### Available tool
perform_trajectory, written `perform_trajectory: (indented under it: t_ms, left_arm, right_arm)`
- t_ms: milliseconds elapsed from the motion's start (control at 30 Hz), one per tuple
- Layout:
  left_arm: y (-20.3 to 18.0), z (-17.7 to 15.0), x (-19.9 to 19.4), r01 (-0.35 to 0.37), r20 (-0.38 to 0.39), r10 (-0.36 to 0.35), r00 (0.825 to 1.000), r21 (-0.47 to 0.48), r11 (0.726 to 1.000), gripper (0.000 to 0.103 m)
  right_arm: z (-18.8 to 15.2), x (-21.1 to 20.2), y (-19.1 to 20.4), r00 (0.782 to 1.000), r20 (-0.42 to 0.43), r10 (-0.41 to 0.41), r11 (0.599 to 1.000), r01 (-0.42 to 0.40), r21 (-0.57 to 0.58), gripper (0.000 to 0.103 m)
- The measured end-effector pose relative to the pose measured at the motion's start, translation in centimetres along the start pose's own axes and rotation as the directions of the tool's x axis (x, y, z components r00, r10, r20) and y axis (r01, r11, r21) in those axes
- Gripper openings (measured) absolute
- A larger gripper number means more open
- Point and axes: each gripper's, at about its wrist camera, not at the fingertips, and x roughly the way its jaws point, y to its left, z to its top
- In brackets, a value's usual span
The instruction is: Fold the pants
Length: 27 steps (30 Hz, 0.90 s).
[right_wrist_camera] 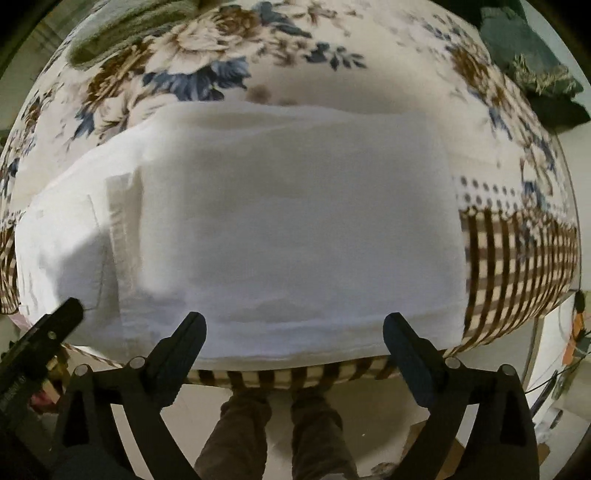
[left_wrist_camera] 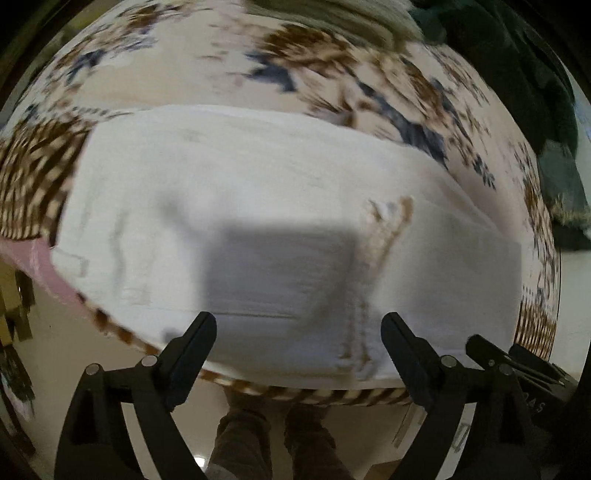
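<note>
White pants (left_wrist_camera: 258, 192) lie folded flat on a floral bedcover, their near edge along the bed's front edge. They also show in the right wrist view (right_wrist_camera: 295, 221), with one layer folded over the waistband part at the left. My left gripper (left_wrist_camera: 299, 332) is open and empty, held above the pants' near edge. My right gripper (right_wrist_camera: 295, 332) is open and empty, also above the near edge. The right gripper's tip shows in the left wrist view (left_wrist_camera: 509, 358); the left gripper's tip shows in the right wrist view (right_wrist_camera: 55, 325).
The bedcover (right_wrist_camera: 229, 66) has brown and blue flowers and a checked border (right_wrist_camera: 517, 258). Dark green cloth (left_wrist_camera: 554, 129) lies at the far right, an olive cloth (right_wrist_camera: 122, 33) at the far left. The person's legs (right_wrist_camera: 277, 424) stand on the pale floor below the bed edge.
</note>
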Motion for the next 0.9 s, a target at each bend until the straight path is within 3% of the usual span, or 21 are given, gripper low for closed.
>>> perform_trajectory:
  t_ms: [200, 333, 400, 467, 567, 633, 667, 700, 767, 833, 900]
  left_arm:
    - [6.3, -0.1, -1.9, 0.041, 0.031, -0.036, 0.999, -0.186, 0.982, 0.091]
    - [12.7, -1.0, -2.9, 0.084, 0.108, -0.047, 0.993, -0.372, 0.924, 0.091]
    - [15.8, -1.7, -2.7, 0.106, 0.134, -0.048, 0.990, -0.465, 0.879, 0.091]
    - [18.6, -2.6, -2.1, 0.155, 0.165, -0.074, 0.984, -0.558, 0.815, 0.091]
    - [20.9, -3.5, -1.0, 0.227, 0.212, -0.115, 0.971, -0.641, 0.733, 0.090]
    - [21.4, -3.4, -0.5, 0.277, 0.253, -0.138, 0.958, -0.673, 0.686, 0.086]
    - [21.7, -3.3, -0.4, 0.300, 0.268, -0.154, 0.951, -0.677, 0.672, 0.076]
    - [21.7, -2.9, -0.2, 0.320, 0.281, -0.168, 0.945, -0.677, 0.663, 0.063]
    - [21.4, -2.0, 0.0, 0.337, 0.298, -0.178, 0.938, -0.666, 0.666, 0.056]
    - [21.0, -0.9, 0.5, 0.351, 0.314, -0.184, 0.931, -0.639, 0.685, 0.054]
    - [21.3, -0.3, 1.2, 0.339, 0.305, -0.177, 0.936, -0.636, 0.694, 0.054]
  right_arm:
    - [-0.2, -0.8, 2.9, 1.000, 0.001, 0.005, 1.000, -0.005, -0.019, 0.098]
    - [-0.4, 0.0, 4.2, 1.000, -0.012, 0.013, 1.000, -0.013, -0.009, 0.098]
    - [-0.5, 0.5, 4.6, 1.000, -0.022, 0.008, 1.000, -0.008, -0.006, 0.098]
    - [-0.5, 1.0, 5.1, 0.999, -0.036, 0.005, 1.000, -0.005, -0.006, 0.098]
    - [-0.3, 1.7, 5.5, 0.998, -0.059, -0.014, 1.000, 0.014, -0.007, 0.098]
    - [-0.2, 2.1, 5.8, 0.997, -0.075, -0.022, 1.000, 0.022, -0.009, 0.098]
    - [-0.1, 2.2, 5.9, 0.997, -0.079, -0.024, 1.000, 0.023, -0.009, 0.098]
    - [0.1, 2.2, 6.1, 0.996, -0.081, -0.029, 1.000, 0.029, -0.010, 0.098]
    - [0.5, 2.2, 6.4, 0.996, -0.084, -0.033, 0.999, 0.032, -0.012, 0.098]
    - [0.8, 2.3, 6.8, 0.995, -0.089, -0.036, 0.999, 0.034, -0.017, 0.098]
    - [1.0, 2.3, 7.4, 0.995, -0.092, -0.039, 0.999, 0.037, -0.021, 0.098]
